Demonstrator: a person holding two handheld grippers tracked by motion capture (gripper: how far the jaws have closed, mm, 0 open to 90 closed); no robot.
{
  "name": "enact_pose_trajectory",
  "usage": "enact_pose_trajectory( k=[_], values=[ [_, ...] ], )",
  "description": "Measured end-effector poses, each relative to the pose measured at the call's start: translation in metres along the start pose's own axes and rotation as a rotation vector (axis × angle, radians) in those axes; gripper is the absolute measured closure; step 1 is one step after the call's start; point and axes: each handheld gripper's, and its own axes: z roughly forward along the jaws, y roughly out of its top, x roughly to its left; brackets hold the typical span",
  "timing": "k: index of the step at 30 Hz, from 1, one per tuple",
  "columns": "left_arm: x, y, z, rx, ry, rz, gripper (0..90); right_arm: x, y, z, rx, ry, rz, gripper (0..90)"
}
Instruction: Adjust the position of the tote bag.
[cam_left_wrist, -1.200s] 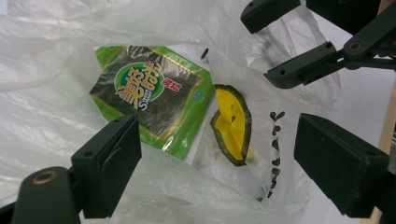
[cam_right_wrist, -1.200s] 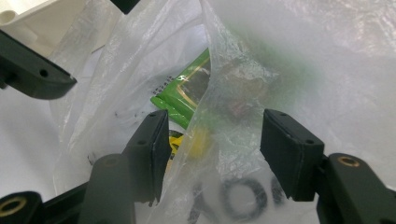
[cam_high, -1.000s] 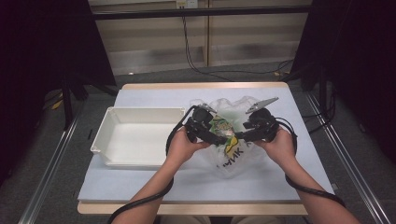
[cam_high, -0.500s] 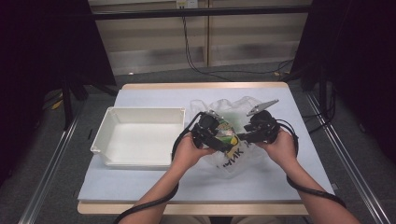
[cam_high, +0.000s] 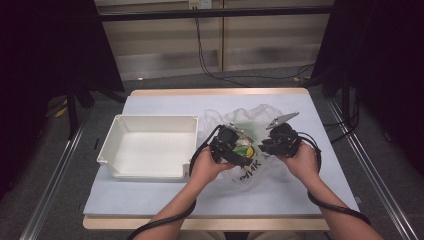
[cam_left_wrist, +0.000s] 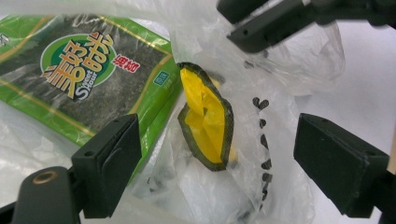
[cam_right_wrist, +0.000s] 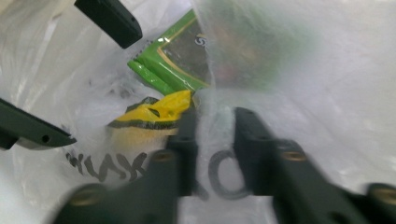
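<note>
At a table (cam_high: 150, 200), we pinch the clear plastic bag (cam_high: 260, 117) between our right gripper's (cam_right_wrist: 215, 140) jaws, which have just been closing on a fold, likely to hold its mouth up. Our left gripper (cam_left_wrist: 215, 154), jaws spread wide, has dropped lower than a second ago toward the yellow packet (cam_left_wrist: 205, 121) inside, beside a green seaweed pack (cam_left_wrist: 79, 70). The white bin (cam_high: 150, 145) waits alongside.

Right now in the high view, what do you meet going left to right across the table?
White tray → left claw → right claw, shut on the clear plastic bag, its jaws having just been closing.
</note>
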Motion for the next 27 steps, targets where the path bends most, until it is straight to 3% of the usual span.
enact_pose_trajectory(
  k=[3,7,10,11,12,13,14,18,21,22,23,27],
  values=[
    [0.0,0.001,0.003,0.003,-0.002,0.016,14.6,-0.001,0.0,0.0,-0.007,-0.003,-0.015,90.0],
    [-0.001,0.003,0.011,-0.013,0.009,-0.024,13.2,0.0,0.001,-0.001,-0.001,0.005,-0.017,90.0],
    [0.002,0.002,0.013,-0.007,0.006,-0.021,14.8,0.0,0.001,-0.003,-0.013,0.006,-0.01,90.0],
    [0.004,0.001,0.012,0.011,0.012,0.002,16.1,0.0,0.001,-0.005,-0.03,-0.005,0.002,76.3],
    [0.002,-0.001,0.014,-0.011,0.025,-0.027,17.0,0.0,0.002,-0.005,-0.028,0.003,0.003,73.7],
    [0.003,-0.002,0.014,-0.008,0.025,-0.028,18.0,0.0,0.002,-0.006,-0.03,-0.005,0.005,68.6],
    [0.006,-0.003,0.012,0.025,0.027,0.005,19.8,0.0,0.002,-0.007,-0.036,-0.014,0.007,65.0],
    [0.008,-0.004,0.014,0.029,0.022,0.015,24.0,-0.003,0.001,-0.012,-0.057,-0.021,0.03,59.4],
    [0.008,-0.005,0.018,0.027,0.018,0.003,23.8,0.001,0.001,-0.015,-0.063,-0.007,0.044,48.3],
    [0.008,-0.005,0.018,0.027,0.018,0.003,24.1,0.001,0.001,-0.015,-0.063,-0.007,0.044,48.3],
    [0.004,-0.006,0.021,-0.007,0.024,-0.05,24.8,0.007,0.001,-0.014,-0.068,0.003,0.017,43.6],
    [0.004,-0.008,0.023,-0.031,0.021,-0.065,27.7,0.02,0.0,-0.008,-0.048,0.009,-0.019,39.7]
  ],
)
